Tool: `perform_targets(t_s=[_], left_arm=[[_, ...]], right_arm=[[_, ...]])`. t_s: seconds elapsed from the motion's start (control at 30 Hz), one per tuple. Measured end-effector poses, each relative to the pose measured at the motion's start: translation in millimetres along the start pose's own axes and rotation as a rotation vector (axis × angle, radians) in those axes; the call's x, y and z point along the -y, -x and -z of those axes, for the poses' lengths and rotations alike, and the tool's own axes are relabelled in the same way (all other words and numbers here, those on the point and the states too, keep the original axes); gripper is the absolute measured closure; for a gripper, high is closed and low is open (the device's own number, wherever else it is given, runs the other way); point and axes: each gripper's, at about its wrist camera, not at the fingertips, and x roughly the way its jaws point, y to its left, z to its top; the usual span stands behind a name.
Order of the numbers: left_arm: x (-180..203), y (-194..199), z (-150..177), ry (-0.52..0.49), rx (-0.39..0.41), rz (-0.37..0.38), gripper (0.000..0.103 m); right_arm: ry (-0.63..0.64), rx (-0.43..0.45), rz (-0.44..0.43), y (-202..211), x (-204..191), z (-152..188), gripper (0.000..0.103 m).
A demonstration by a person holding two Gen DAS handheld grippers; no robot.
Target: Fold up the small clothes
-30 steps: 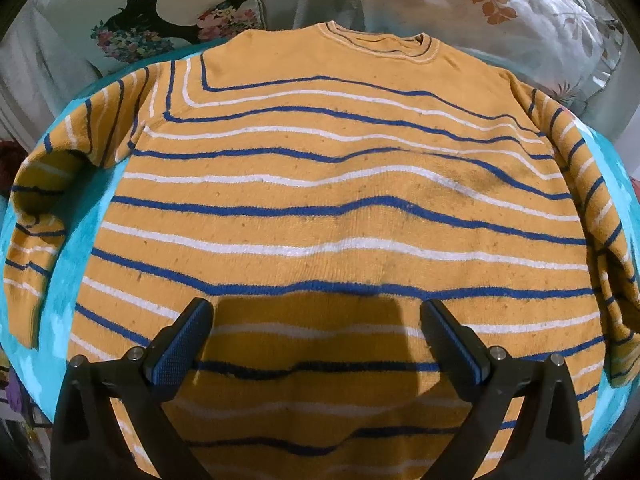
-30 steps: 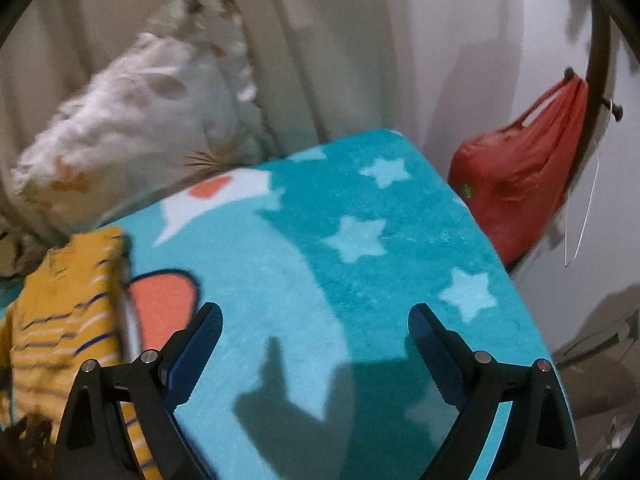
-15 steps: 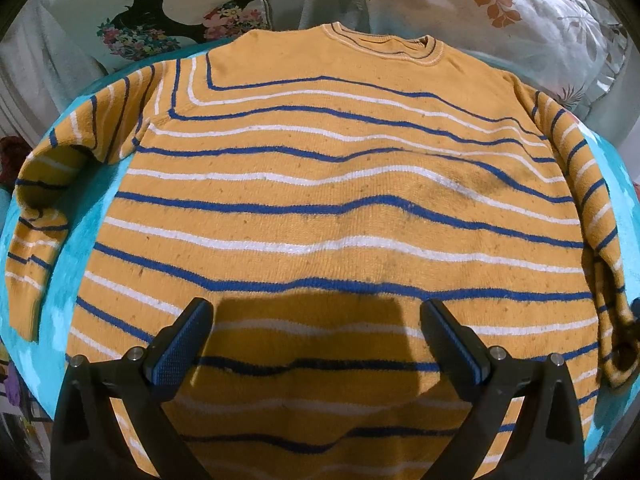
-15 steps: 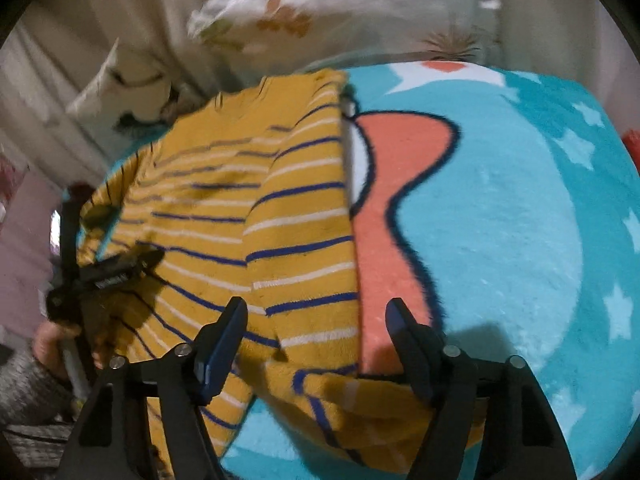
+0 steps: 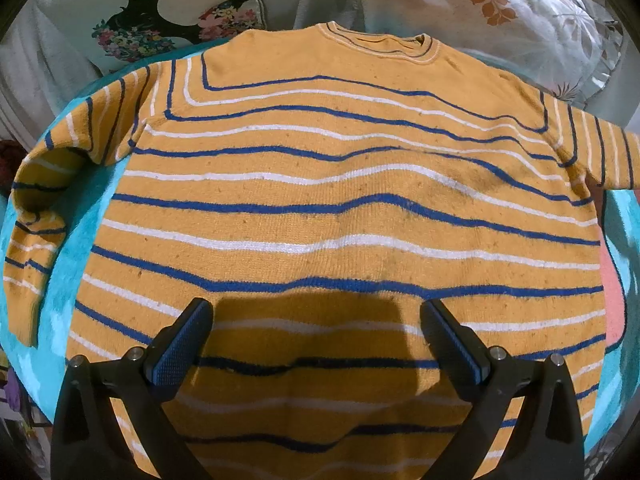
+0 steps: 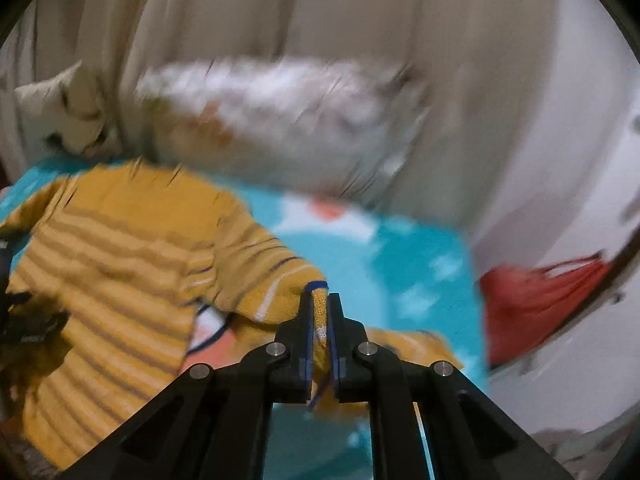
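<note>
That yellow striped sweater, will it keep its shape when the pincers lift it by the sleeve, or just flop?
Probably flop: the sweater is soft knit, and the sleeve already sags and bunches behind the right gripper, whose jaws have just closed on its cuff. It looks light, so the body would likely drag across the fuzzy blanket rather than slide freely.

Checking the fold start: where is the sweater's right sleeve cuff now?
In the right wrist view, the sleeve cuff is pinched in the right hand-held gripper, lifted above the turquoise blanket, right of the sweater's body.
</note>
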Motion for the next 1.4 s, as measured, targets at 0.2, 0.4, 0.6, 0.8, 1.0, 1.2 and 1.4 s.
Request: perform_targets(t_s=[0.2,0.4,0.6,0.8,1.0,1.2,1.4], left_arm=[[2,0,0,-0.003,-0.002,0.001,0.000],[2,-1,-1,0.001,-0.005,-0.002,0.000],[2,-1,0,0.004,0.000,-0.006,0.000],[2,1,2,0.009,0.005,-0.012,0.000],[1,1,3,0.011,0.006,-0.013,0.000],[0,2,6,0.025,0.019,-0.023,0.000],[1,3,7,0.030,0.027,-0.032,0.000]], right_arm=[[-0.234,-0.153,0.015,-37,54,46,0.095],[-0.556,-0.174,-0.059,-34,101,92,0.080],[-0.799,-0.111,-0.102,-41,153,119,0.039],[-0.938,-0.205,-0.119,-104,173,125,0.029],[-0.957,-0.207,-0.277,-127,179,120,0.093],[-0.841,-0.162,0.077,-86,213,103,0.086],[-0.849,-0.114,0.187,-54,210,112,0.074]])
